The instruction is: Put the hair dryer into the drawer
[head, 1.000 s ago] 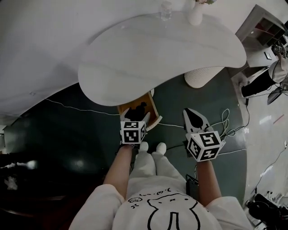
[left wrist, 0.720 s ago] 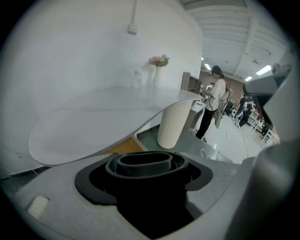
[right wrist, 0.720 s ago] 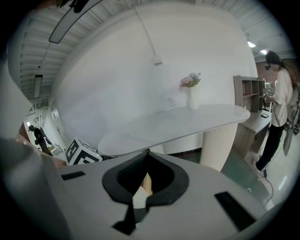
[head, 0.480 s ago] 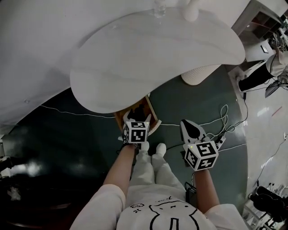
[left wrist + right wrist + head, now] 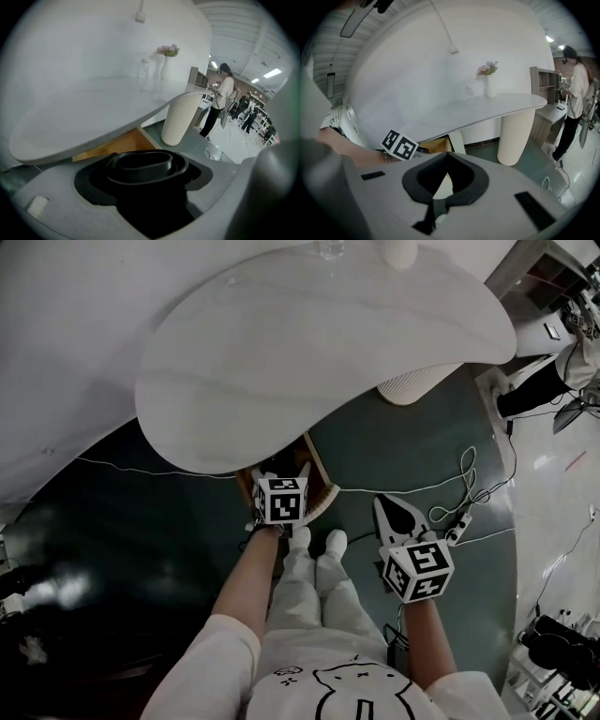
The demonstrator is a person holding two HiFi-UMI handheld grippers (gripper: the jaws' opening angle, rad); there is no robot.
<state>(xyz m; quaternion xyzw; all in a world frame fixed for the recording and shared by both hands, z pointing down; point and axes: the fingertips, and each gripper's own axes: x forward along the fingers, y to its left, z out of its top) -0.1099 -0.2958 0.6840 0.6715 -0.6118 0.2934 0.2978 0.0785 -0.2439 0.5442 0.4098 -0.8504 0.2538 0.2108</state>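
While I look down from the head camera, white shoes [image 5: 317,544] stand together on the dark green floor [image 5: 394,446], with a gripper on either side of them. My right gripper [image 5: 392,514] hangs just to the right of the shoes. Its jaws are pressed together at the tips with nothing between them, and its own camera shows only a sliver of light through the black pads.

My left gripper [image 5: 284,471] reaches forward past the shoes, and its jaws are clamped around the hair dryer [image 5: 140,165]. From that gripper's camera the dryer is a black body with an oval ring end. It sits over the open wooden drawer [image 5: 322,480], which juts out from under the near edge of the table. I cannot tell whether the dryer touches the drawer's bottom.

Thin cables [image 5: 466,491] trail across the floor to the right. Over the drawer spreads the white curved tabletop [image 5: 319,343], carried on a fluted white pedestal [image 5: 182,117]. At the tabletop's far end, against the wall, stand a clear glass [image 5: 144,71] and a white vase of flowers [image 5: 166,63]. Further off, a person [image 5: 221,101] stands beside a shelf unit [image 5: 541,80].
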